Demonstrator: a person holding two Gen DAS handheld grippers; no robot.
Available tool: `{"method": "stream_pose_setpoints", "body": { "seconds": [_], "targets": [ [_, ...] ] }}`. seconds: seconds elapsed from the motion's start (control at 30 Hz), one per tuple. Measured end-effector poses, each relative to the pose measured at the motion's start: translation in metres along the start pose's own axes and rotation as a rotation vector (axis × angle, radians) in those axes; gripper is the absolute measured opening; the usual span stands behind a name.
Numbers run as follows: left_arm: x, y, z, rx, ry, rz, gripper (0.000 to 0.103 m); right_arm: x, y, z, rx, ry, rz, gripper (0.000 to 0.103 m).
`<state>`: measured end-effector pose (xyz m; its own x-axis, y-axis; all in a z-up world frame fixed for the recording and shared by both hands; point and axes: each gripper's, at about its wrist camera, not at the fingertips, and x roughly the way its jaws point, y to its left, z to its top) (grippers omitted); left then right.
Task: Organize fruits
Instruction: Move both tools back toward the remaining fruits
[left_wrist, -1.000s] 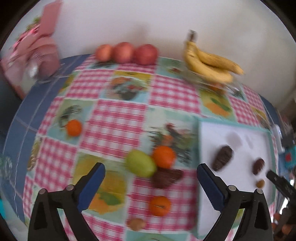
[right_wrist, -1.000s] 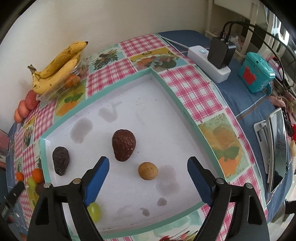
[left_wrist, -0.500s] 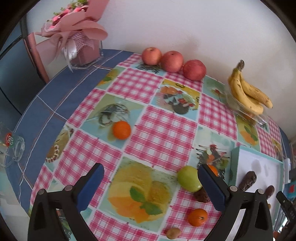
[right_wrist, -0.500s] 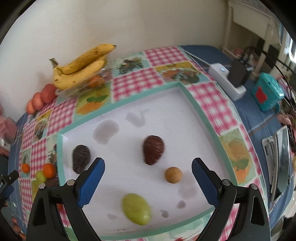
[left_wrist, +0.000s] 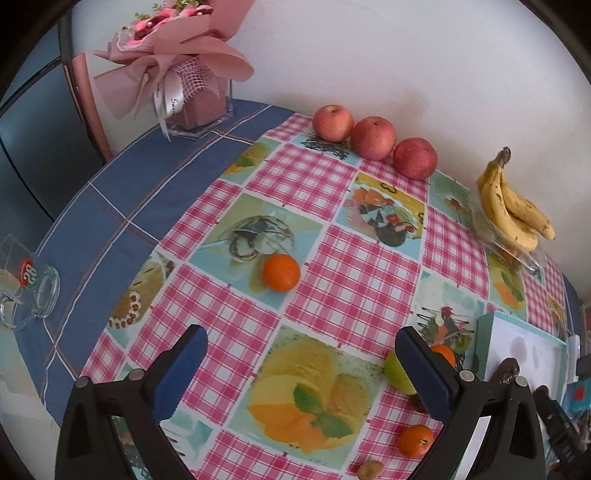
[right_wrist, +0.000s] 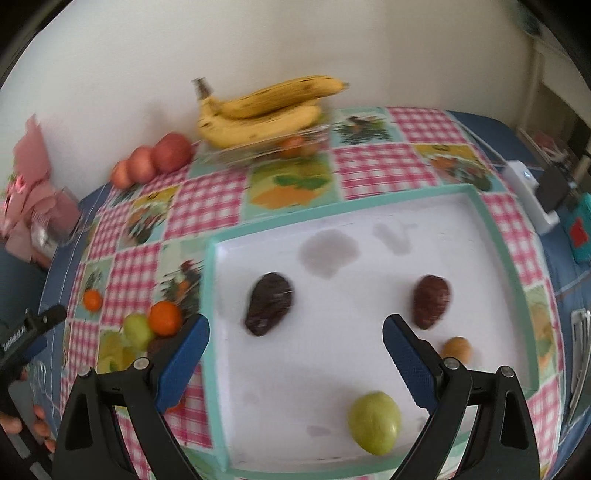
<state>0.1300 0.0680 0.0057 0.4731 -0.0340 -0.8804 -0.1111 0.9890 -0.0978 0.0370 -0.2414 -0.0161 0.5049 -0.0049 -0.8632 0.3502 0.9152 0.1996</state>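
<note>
I judge I'm between picks: both the left gripper (left_wrist: 299, 373) and the right gripper (right_wrist: 295, 354) hang empty with jaws apart. The tray (right_wrist: 515, 258) already holds two dark fruits, a small brown one and a green fruit (right_wrist: 375, 421) at 6 o'clock. Next I'd bring the left gripper down around the lone orange (left_wrist: 280, 272) on the desk (left_wrist: 351, 258), at 12 o'clock from it. It looks round, smooth and bright, and could roll.
</note>
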Motion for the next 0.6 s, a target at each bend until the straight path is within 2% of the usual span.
{"method": "stream_pose_setpoints", "body": {
  "seconds": [0.2,0.27,0.47,0.6],
  "targets": [
    [0.003,0.009,0.004,-0.021,0.010,-0.008,0.103,0.008,0.041,-0.002,-0.100,0.024,0.027,0.095],
    [0.003,0.010,0.005,-0.026,0.012,-0.018,0.103,0.008,0.055,-0.003,-0.135,0.025,0.061,0.095],
    [0.007,0.010,0.012,-0.024,0.012,-0.038,0.103,0.012,0.080,-0.003,-0.170,0.034,0.126,0.095],
    [0.014,0.009,0.015,-0.035,0.024,-0.051,0.103,0.018,0.090,-0.002,-0.189,0.046,0.129,0.094]
  ]
}}
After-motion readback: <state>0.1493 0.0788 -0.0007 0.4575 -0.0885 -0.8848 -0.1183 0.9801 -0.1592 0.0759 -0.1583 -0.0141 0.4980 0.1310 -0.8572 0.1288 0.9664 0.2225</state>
